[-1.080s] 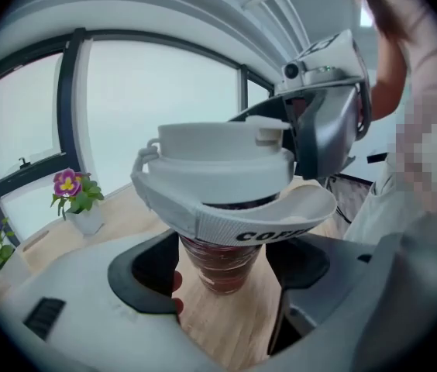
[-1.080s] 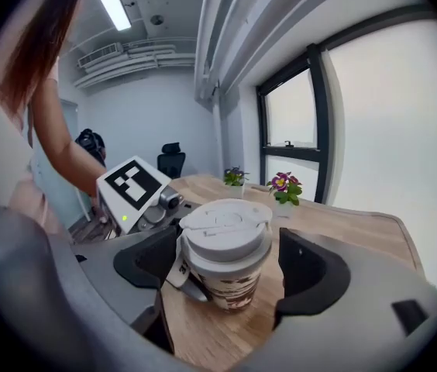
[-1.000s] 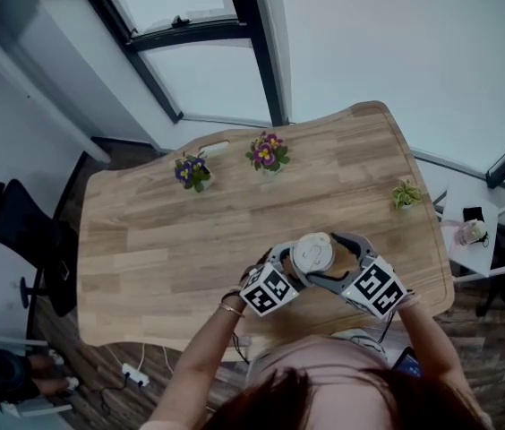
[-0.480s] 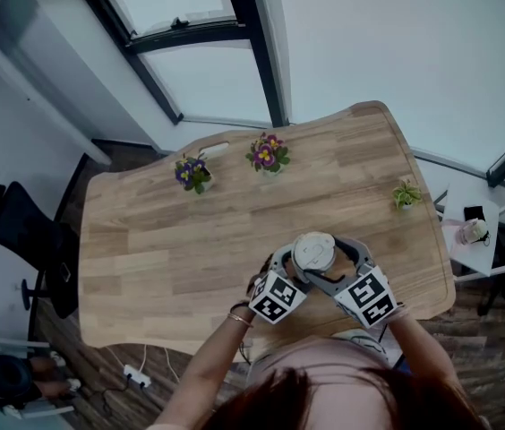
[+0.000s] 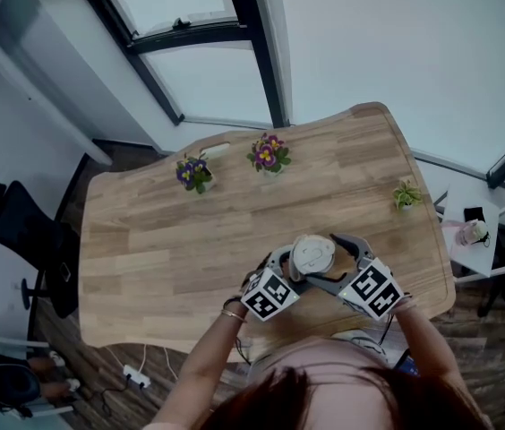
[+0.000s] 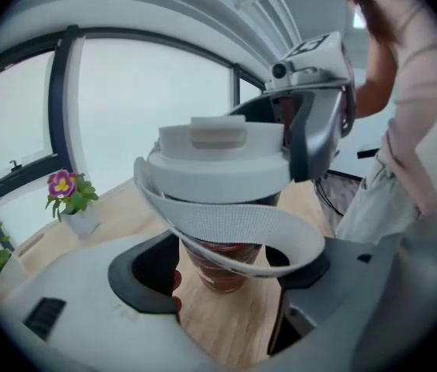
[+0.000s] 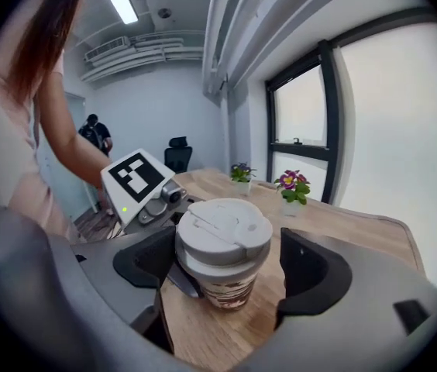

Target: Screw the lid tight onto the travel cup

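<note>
The travel cup stands near the front edge of the wooden table, its white lid on top. A white strap hangs from the lid. My left gripper comes in from the left and is shut on the cup's patterned body. My right gripper comes in from the right at lid height. In the right gripper view its jaws stand on either side of the lid: the left pad touches the rim, and a narrow gap shows at the right pad.
Two purple flower pots stand at the table's far side and a small green plant at the right edge. A black office chair is left of the table, a white side table right. A person stands far off.
The right gripper's marker cube swung down towards me around the lid half a second ago, then back out to about where it began. The left gripper and the cup stayed put.
</note>
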`<state>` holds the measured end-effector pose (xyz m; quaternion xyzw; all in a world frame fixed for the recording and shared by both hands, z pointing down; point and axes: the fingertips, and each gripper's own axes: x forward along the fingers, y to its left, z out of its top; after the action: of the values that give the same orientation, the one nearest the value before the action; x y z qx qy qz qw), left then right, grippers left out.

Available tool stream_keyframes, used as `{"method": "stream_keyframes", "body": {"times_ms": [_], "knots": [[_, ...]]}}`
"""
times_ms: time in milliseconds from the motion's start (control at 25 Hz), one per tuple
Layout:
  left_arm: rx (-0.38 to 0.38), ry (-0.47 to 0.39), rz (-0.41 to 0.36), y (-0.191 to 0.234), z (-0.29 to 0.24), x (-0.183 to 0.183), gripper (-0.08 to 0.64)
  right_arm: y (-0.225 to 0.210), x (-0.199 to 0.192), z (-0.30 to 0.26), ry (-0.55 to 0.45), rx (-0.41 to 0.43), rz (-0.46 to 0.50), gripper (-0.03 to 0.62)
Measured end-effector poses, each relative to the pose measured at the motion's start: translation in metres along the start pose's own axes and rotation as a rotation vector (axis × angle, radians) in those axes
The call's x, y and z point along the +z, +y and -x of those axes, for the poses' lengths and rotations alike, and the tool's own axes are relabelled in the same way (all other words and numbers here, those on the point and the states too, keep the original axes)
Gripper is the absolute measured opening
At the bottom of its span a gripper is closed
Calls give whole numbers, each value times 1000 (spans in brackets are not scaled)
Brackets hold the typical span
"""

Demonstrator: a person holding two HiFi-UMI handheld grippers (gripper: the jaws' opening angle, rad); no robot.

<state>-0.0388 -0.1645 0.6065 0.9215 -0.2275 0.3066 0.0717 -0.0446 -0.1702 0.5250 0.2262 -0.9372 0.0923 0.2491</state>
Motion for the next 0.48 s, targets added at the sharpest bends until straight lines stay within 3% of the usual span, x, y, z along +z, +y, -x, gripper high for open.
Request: {"method": "stream_keyframes", "body": {"times_ms": [120, 200, 320, 480], "knots": [[-70, 46, -55, -7, 1, 0, 341, 7, 1, -1, 11, 114, 50, 379], [-64, 43, -59, -9, 0, 1, 341, 10, 2, -1, 7, 140, 73, 379], [7, 16, -14, -4, -1, 3, 341, 4, 2, -2, -21, 66, 53, 379], [138, -29, 77, 6, -5, 7, 341, -6, 6, -3, -84, -123, -53, 379]]}}
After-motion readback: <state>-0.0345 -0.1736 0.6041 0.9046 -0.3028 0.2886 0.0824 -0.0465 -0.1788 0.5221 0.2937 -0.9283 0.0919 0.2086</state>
